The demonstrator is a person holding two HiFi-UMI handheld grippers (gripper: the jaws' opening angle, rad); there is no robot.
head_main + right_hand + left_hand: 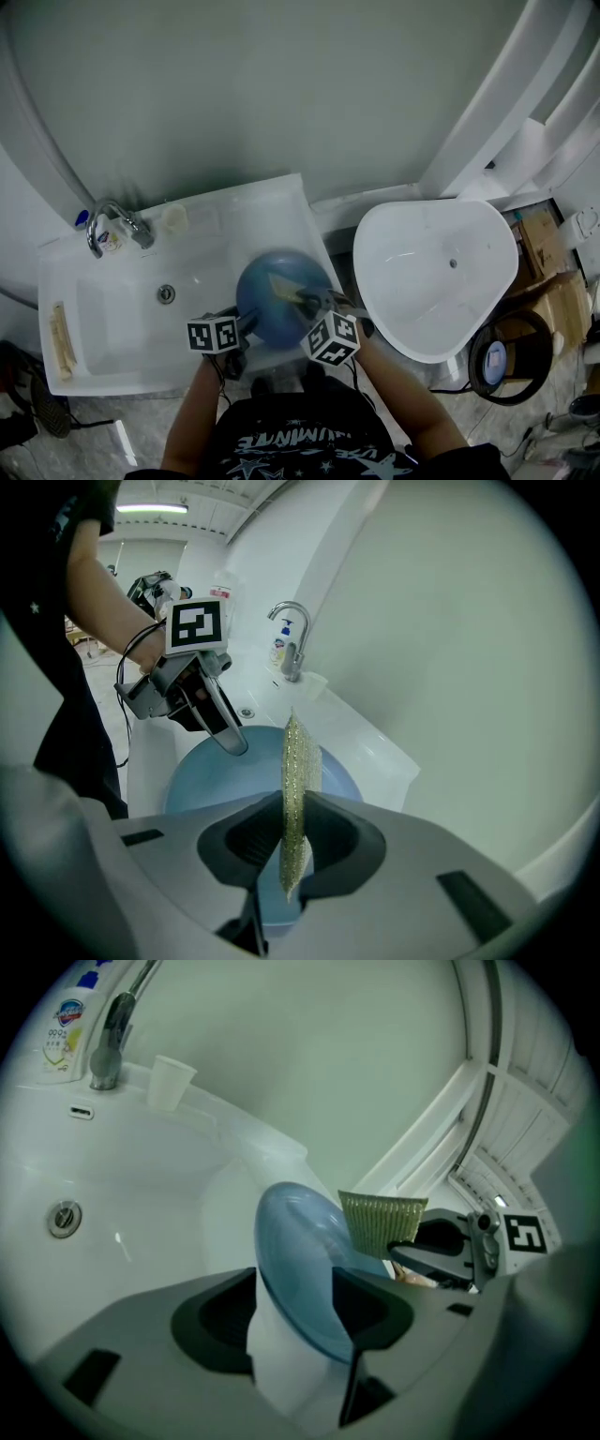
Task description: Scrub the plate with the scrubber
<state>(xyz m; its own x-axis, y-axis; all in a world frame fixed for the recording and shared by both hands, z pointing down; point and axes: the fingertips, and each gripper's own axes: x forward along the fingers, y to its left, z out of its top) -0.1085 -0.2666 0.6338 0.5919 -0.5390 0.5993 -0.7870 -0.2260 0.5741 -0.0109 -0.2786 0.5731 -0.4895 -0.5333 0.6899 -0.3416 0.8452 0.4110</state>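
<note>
- I stand at a white sink [112, 309], looking steeply down, with one tool in each hand.
- The blue plate [258, 305] is at the sink's front right corner, tilted, its face towards my right hand.
- My left tool [295, 1283] is spread wide. The plate's rim stands between its jaws, but they do not seem to clamp it.
- My right tool [291, 803] is pinching the scrubber [300, 761], a thin yellow-green sheet held on edge just over the plate's face. I cannot tell whether it touches.
- Progress, as I judge it: plate and scrubber are brought together, so the setup is done. I see no foam, water or dirt on the plate, so I cannot say how much has been scrubbed. The rubbing strokes look mostly left to do, and the plate needs a firm hold first.
- Count: one plate, one scrubber, two tools, one tap [117, 220], one cup [174, 217] beside it on the sink's back edge, and one drain [166, 293].
</note>
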